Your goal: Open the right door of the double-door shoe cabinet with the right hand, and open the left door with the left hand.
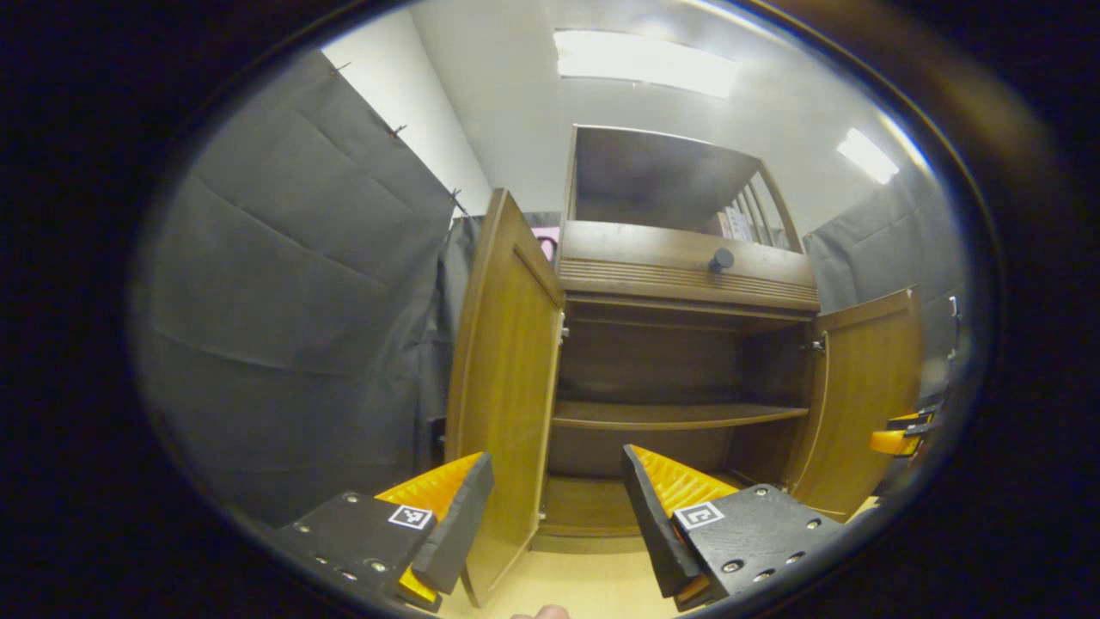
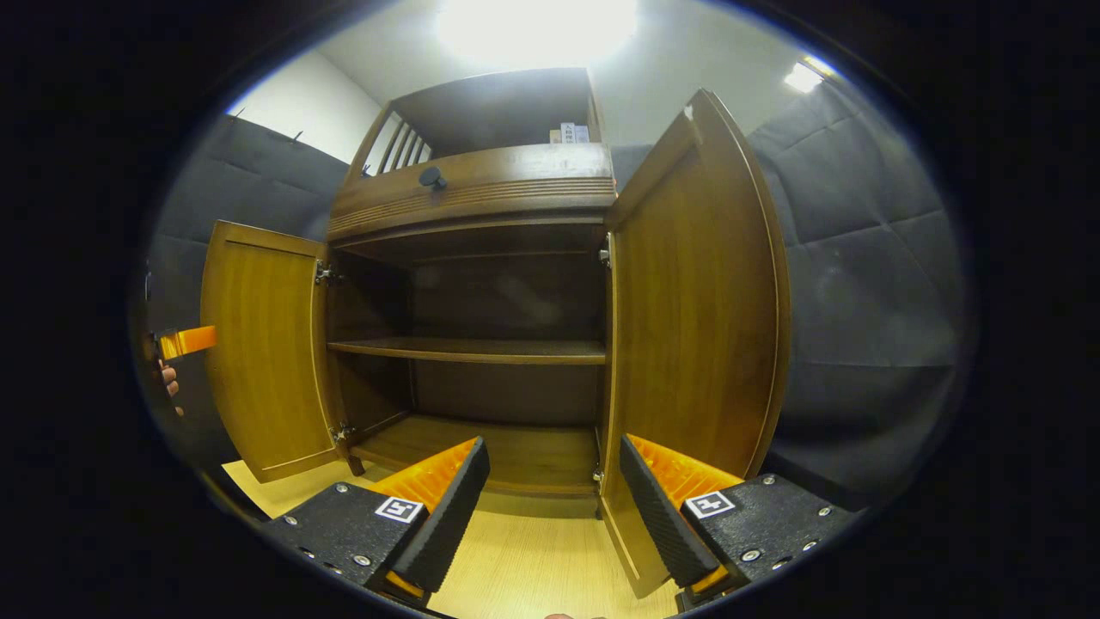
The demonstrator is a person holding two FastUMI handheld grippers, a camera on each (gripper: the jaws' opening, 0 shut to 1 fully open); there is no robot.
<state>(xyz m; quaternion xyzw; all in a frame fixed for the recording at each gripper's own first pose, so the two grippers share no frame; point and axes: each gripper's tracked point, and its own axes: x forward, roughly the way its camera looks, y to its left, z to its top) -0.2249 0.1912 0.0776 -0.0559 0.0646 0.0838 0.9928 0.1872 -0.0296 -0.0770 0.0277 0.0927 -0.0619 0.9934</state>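
Grey padded walls are seen behind the brown wooden shoe cabinet (image 2: 481,206). Both doors are swung wide: the tall brown left door (image 1: 507,378) lies just beside the left gripper (image 1: 554,516), the tall brown right door (image 2: 696,318) just beside the right gripper (image 2: 550,507). Both grippers are spread apart, and nothing is held.

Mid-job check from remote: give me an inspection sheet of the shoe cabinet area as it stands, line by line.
Surface: pale wood-look floor in front of the cabinet, bare where seen.
Job's things: shoe cabinet; left door and right door both swung wide open; one inner shelf, nothing on it.
Clutter: nothing seen on the floor; small items on the cabinet's top, too small to tell.
Grippers: left gripper open, empty, beside the left door's edge; right gripper open, empty, near the right door's edge.
Cables: nothing seen.
Surroundings: dark cloth booth walls, ceiling lights.
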